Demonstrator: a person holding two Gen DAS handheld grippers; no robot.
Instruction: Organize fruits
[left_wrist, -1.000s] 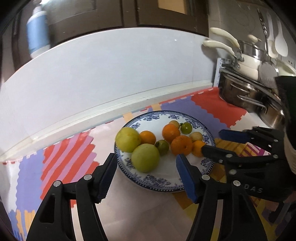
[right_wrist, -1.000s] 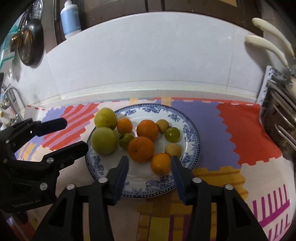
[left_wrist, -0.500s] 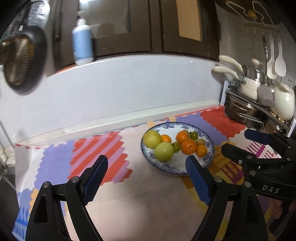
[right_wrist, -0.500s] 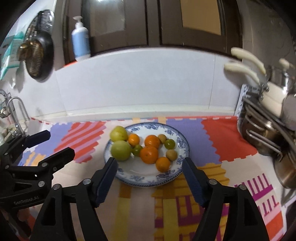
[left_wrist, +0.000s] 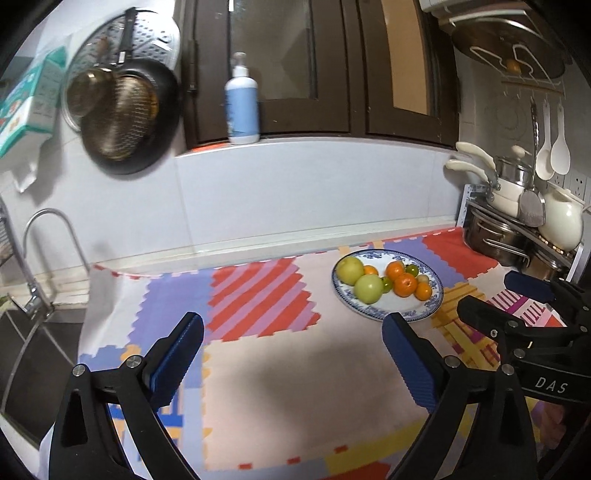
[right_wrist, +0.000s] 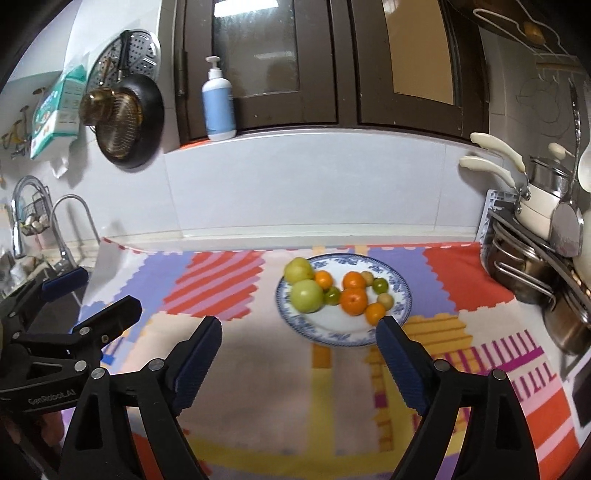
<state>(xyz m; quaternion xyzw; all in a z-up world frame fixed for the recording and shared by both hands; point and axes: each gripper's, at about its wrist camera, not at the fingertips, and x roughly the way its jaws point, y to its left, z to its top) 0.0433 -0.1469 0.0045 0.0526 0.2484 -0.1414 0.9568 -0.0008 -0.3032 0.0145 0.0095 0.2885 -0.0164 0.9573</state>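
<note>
Both claws stood wide open and held nothing. The left claw (left_wrist: 291, 354) hung above the patterned mat (left_wrist: 258, 302) on the counter, well short of the plate (left_wrist: 373, 314). The right claw (right_wrist: 299, 354) hung nearer, its right finger tip close to the plate's near rim.

The fruits (right_wrist: 332, 291) all lay on the blue-and-white plate: two large green ones at the left, oranges in the middle and at the near right, small green and pale ones among them. None lay loose on the mat in either view.

Judgement: the task appeared complete or near it, with the claws clear of the plate. If any fruit were to be reset, the claw should come down over a single fruit with its fingers astride it, avoiding the neighbours, since round fruit packed touching would roll when nudged.

The left wrist view showed the sink (left_wrist: 33, 354) beneath the tap (left_wrist: 48, 243) and the white kettle (left_wrist: 561, 221). The right wrist view showed a wire basket (right_wrist: 33, 221) hung beside a second tap, not visible in the other.
</note>
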